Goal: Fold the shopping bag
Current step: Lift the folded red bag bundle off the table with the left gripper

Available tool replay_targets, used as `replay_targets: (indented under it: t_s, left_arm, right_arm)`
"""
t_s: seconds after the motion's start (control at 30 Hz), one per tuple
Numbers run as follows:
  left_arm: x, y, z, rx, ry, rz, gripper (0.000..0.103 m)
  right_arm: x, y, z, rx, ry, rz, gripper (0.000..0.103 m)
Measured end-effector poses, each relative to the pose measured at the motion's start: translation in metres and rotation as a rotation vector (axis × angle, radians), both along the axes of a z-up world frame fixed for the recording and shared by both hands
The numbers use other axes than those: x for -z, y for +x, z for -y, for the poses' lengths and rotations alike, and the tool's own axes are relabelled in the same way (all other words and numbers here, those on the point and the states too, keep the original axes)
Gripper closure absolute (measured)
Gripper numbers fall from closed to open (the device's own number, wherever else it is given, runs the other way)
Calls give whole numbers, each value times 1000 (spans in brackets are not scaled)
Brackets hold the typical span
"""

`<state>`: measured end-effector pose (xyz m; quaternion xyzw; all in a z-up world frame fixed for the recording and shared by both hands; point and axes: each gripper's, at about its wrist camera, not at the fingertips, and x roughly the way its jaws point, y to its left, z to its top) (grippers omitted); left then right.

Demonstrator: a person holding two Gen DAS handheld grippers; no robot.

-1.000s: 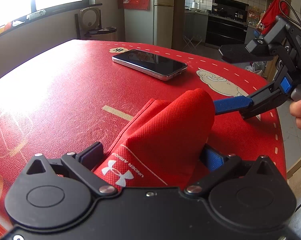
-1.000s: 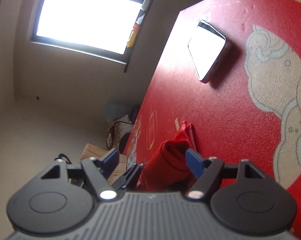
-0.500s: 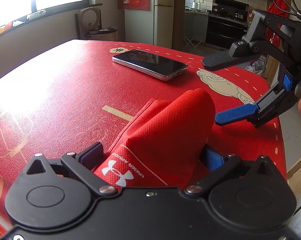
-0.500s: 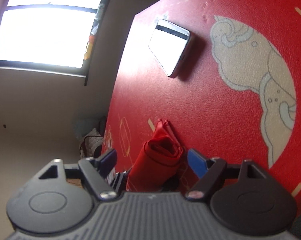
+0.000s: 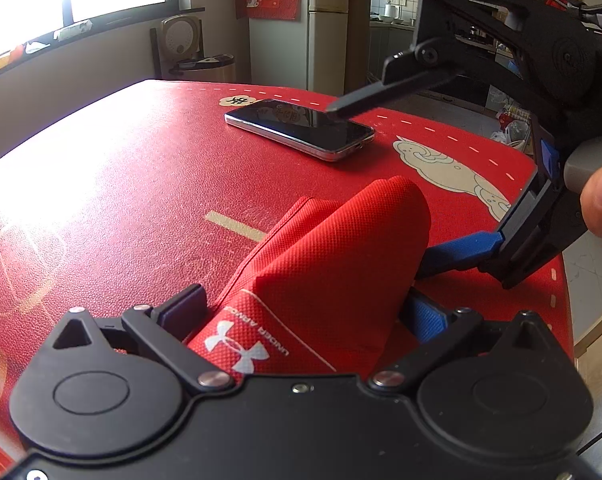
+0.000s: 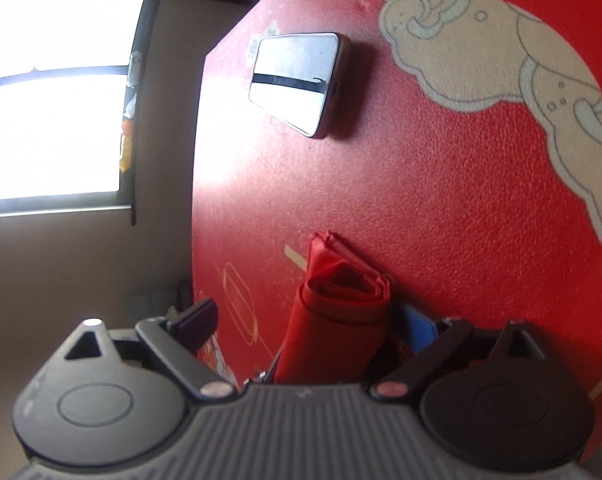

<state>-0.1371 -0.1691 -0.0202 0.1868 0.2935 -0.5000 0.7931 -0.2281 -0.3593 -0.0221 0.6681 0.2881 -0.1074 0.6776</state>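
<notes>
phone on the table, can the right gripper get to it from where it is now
Probably yes: the right gripper, jaws opening, sits beside the folded shopping bag, and bare red tabletop lies between it and the phone.

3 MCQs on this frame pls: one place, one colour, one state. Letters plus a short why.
1. Where does the dark glass smartphone lie?
A. on the red patterned tablecloth, beyond the bag
B. inside the bag
C. between the left gripper's fingers

2. What colour is the logo on the folded red fabric shopping bag?
A. black
B. white
C. yellow

3. How is the right gripper?
A. clamped on the phone
C. out of view
B. fingers wide apart, opening

Answers:
1 A: it lies flat on the tablecloth, apart from the bag.
2 B: white print near the left gripper.
3 B: one finger stands high, one low beside the bag.
</notes>
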Motion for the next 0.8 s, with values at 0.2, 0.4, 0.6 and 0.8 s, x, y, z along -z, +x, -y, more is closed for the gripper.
replay_targets:
  t_s: [0.2,0.4,0.6,0.8]
  left_arm:
    - [0,-1,0,1,0,1,0]
    - [-1,-1,-1,-1,0,2,0]
    - [-1,0,-2,-11,0,2,0]
    - [-2,-1,-2,-16,-1,3,0]
  right_arm:
    - [-8,14,-11,-12,-101,-26,6]
    - [-4,7,-14,0,-170,1,37]
    - [9,-4,-5,-16,-159,55,59]
    - [3,-8,-10,-66,-288,151,66]
